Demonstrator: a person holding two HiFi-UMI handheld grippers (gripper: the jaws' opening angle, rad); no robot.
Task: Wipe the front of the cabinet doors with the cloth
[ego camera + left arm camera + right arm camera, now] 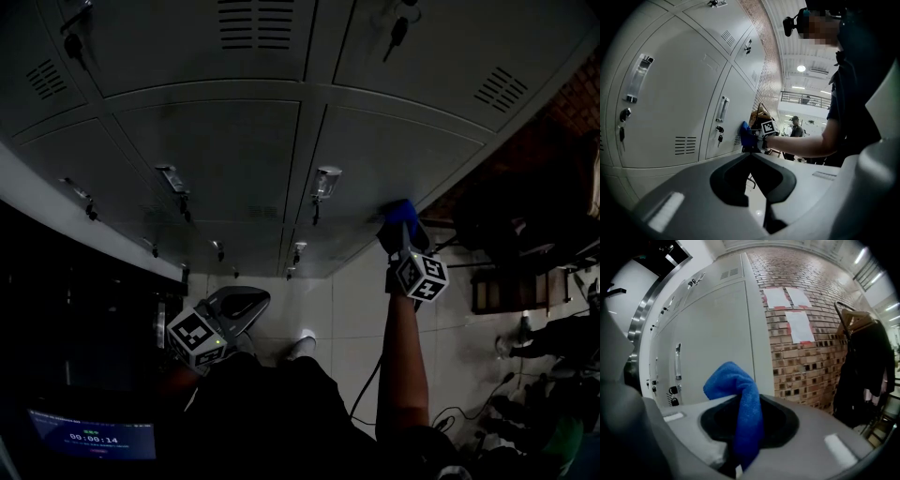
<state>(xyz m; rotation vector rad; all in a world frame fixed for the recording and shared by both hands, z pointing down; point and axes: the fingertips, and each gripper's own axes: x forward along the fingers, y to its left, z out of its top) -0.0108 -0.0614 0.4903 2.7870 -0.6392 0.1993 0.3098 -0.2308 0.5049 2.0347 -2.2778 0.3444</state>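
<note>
The grey cabinet doors (366, 159) fill the upper head view, each with a handle (325, 181) and a key lock. My right gripper (403, 230) is raised to the lower right door and shut on a blue cloth (401, 213). The cloth bunches out of the jaws (740, 399), with its tip at or very near the door (717, 343) close to the door's right edge. My left gripper (246, 302) hangs low near the person's body, away from the doors. Its jaws stand together (752, 157) with nothing between them. From there the cloth (747, 135) shows against the door.
A brick wall (811, 333) with pinned papers (799, 326) adjoins the cabinets on the right. A rack of dark coats (862, 366) stands beyond it. A cable (366, 384) trails on the tiled floor. Another person (794, 129) stands in the background.
</note>
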